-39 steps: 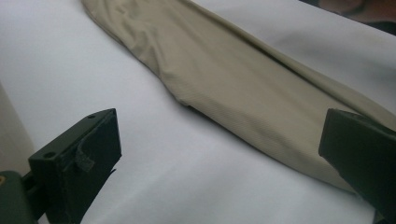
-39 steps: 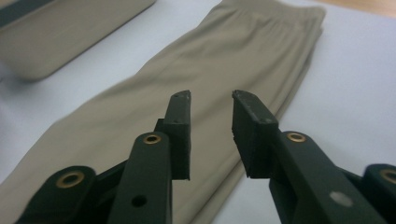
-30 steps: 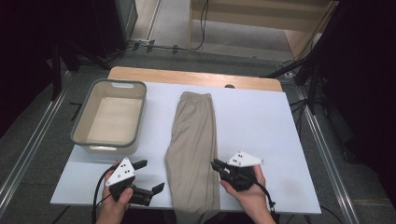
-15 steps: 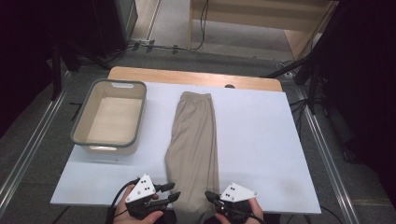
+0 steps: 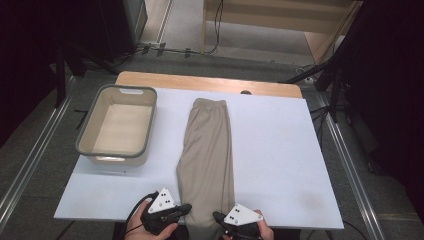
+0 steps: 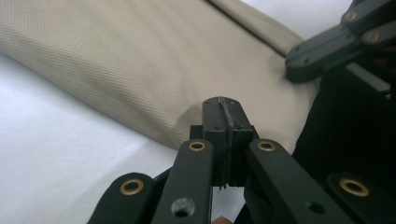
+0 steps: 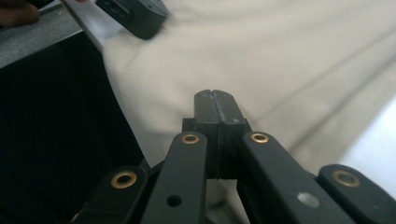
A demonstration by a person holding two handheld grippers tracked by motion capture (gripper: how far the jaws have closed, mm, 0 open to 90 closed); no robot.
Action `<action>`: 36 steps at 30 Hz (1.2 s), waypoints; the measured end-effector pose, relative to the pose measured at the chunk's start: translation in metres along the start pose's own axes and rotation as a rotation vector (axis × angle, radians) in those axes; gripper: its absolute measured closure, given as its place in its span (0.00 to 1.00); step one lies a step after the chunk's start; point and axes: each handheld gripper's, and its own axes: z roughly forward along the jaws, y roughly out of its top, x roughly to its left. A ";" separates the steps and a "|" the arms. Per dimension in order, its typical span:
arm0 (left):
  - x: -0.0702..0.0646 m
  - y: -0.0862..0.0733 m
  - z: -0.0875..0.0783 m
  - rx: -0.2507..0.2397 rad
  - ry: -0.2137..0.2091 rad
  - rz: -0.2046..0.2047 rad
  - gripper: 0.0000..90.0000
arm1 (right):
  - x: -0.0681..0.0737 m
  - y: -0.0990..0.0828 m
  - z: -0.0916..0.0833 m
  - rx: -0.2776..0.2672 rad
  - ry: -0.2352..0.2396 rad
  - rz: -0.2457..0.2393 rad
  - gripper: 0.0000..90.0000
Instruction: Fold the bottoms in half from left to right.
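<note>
Khaki trousers (image 5: 207,155) lie folded lengthwise down the middle of the white worktop (image 5: 280,150), hem end at the near edge, waistband at the far end. At that near edge we see the left tool (image 5: 184,208) at the hem's left side and the right tool (image 5: 218,217) at its right side. Left tool's jaws have just been closing; in both gripper views the pads meet, whether they pinch cloth we cannot tell. Farther left stands a grey-rimmed plastic basin (image 5: 82,145), well apart from the trousers.
</note>
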 end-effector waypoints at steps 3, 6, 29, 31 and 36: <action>0.001 0.000 0.000 0.002 -0.003 -0.007 1.00 | -0.004 -0.006 -0.007 0.002 -0.013 0.010 0.98; 0.001 0.000 0.000 0.003 -0.003 -0.008 1.00 | -0.010 -0.012 -0.014 0.005 -0.025 0.032 0.98; 0.009 0.000 -0.014 -0.052 -0.051 -0.035 0.92 | -0.028 -0.021 -0.034 -0.059 -0.045 0.122 0.81; 0.006 0.001 -0.011 -0.036 -0.055 -0.019 0.96 | -0.025 -0.020 -0.029 -0.043 -0.057 0.135 0.74; 0.000 -0.001 -0.003 0.010 -0.043 0.009 0.98 | -0.022 -0.020 -0.021 -0.007 -0.081 0.148 0.67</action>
